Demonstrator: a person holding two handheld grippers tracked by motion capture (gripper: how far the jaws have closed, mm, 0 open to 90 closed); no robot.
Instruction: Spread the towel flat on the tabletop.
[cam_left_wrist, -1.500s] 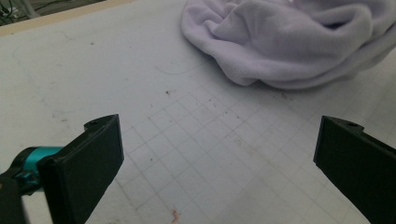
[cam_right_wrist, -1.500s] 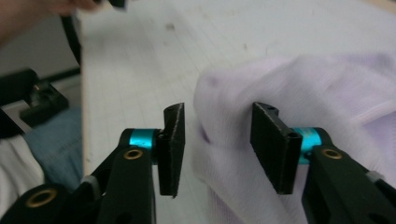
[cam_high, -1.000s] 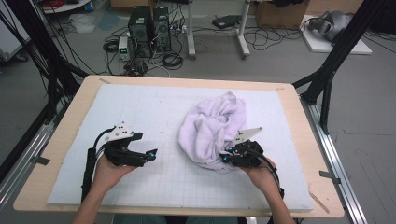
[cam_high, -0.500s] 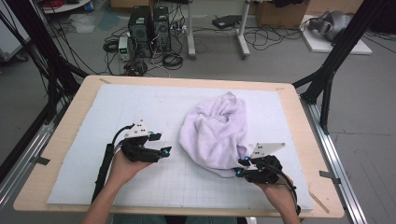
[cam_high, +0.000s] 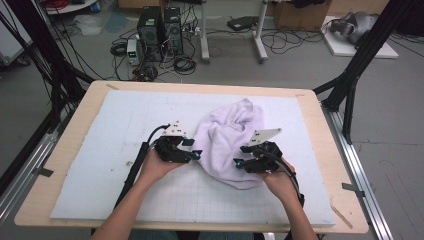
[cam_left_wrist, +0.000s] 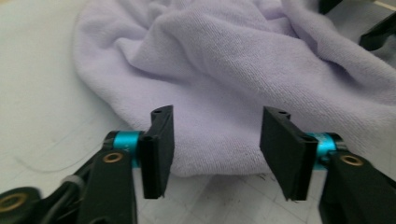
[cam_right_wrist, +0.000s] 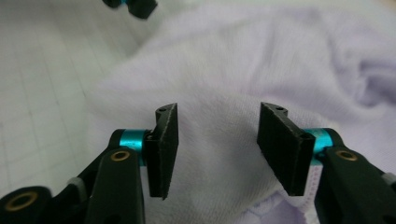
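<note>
Your right tongs (cam_right_wrist: 212, 149) view shows the towel's (cam_right_wrist: 261, 70) stitched hem; both tongs gape, ungripped, left tongs (cam_left_wrist: 215, 151) narrowing; bare surface (cam_high: 100, 130) at nine o'clock.

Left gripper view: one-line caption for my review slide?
Open left gripper faces the near edge of a crumpled lilac terry towel on the white gridded mat.

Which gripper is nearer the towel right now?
Right. The right gripper is over the towel, jaws open above its near edge. The left gripper sits at the towel's left edge, jaws open and facing it.
</note>
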